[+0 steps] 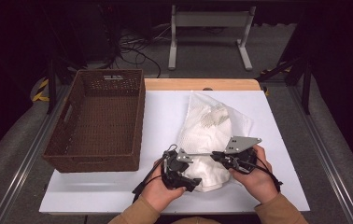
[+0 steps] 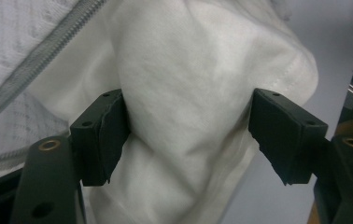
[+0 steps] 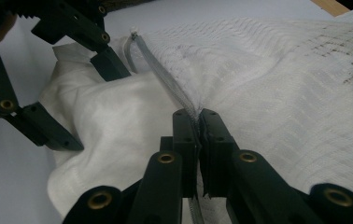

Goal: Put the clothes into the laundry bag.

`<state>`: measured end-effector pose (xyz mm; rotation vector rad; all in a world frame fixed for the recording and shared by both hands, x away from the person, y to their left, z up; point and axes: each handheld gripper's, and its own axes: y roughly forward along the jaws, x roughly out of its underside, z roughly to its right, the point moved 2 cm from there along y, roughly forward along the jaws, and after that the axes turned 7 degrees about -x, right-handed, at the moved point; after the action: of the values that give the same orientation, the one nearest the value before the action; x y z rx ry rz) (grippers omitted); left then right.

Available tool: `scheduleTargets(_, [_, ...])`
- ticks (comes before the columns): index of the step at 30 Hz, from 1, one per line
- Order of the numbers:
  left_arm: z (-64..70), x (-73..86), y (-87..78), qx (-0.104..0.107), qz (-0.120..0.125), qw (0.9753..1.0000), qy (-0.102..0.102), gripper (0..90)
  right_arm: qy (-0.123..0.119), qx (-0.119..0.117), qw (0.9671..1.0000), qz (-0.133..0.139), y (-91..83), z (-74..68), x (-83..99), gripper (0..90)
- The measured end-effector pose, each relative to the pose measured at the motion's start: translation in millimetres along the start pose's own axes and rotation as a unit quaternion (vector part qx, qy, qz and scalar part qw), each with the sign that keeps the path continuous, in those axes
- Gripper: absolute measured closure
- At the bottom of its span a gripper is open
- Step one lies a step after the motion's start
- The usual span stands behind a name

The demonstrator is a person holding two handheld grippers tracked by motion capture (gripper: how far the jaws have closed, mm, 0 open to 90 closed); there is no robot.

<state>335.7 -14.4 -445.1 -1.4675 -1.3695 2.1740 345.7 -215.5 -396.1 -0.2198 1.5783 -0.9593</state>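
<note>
Your right gripper (image 3: 199, 122) is clamped on the mesh bag (image 3: 277, 79) along its zipper edge (image 3: 165, 77). Your left gripper (image 2: 188, 130), just beside the bag's opening, has its jaws spread around the white cloth (image 2: 188, 93).

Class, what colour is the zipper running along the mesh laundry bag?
Grey: the zipper on the white mesh laundry bag shows best in the right gripper view.

No legible text or labels anywhere.

white mesh laundry bag (image 1: 212, 122) with grey zip (image 3: 165, 79), white cloth (image 2: 198, 107), brown woven basket (image 1: 97, 119), black jaws
</note>
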Motion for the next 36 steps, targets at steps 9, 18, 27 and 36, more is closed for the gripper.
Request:
scheduleTargets(9, [1.6,-4.3,16.8,-0.006,-0.01,0.9999,0.004,28.5,0.005,-0.004,1.0,0.0,-1.0,1.6,1.4,86.2])
scheduleTargets(18, [2.8,-6.3,22.9,-0.01,-0.015,0.9998,0.007,30.4,0.008,-0.006,0.9999,0.004,-2.2,1.9,1.6,86.3])
scheduleTargets(27, [5.4,-6.2,28.2,-0.025,-0.022,0.9992,0.021,36.3,0.009,-0.006,0.9999,0.007,-4.3,2.9,1.6,86.3])
scheduleTargets(36, [5.7,-8.6,27.8,-0.027,-0.013,0.999,0.033,60.8,0.011,-0.005,0.9999,0.011,-6.5,3.3,1.0,86.3])
